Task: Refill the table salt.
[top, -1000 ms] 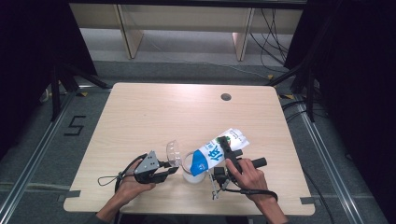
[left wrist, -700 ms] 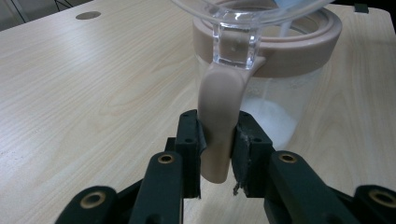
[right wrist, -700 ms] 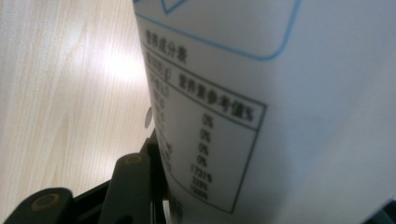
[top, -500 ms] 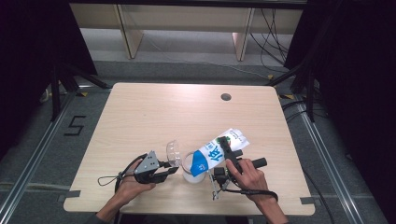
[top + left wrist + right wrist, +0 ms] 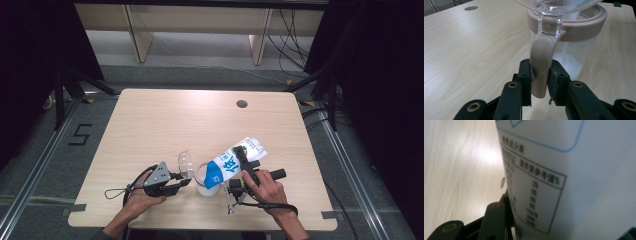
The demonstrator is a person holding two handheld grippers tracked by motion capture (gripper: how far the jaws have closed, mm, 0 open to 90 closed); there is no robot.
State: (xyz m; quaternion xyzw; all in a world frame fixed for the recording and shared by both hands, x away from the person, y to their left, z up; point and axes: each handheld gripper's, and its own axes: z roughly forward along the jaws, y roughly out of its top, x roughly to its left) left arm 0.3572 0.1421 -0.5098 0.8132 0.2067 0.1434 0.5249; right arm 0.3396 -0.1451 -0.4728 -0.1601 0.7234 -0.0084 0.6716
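A clear jar with a beige rim stands near the table's front edge, its clear lid flipped open. My left gripper is shut on the jar's beige handle. A white and blue bag lies tilted, its blue end over the jar's mouth. My right gripper is shut on the bag's side, where a printed table shows. White powder lies at the bottom of the jar.
The wooden table has a round cable hole at the back right. Cables trail from both grippers near the front edge. Shelving legs stand on the floor behind the table.
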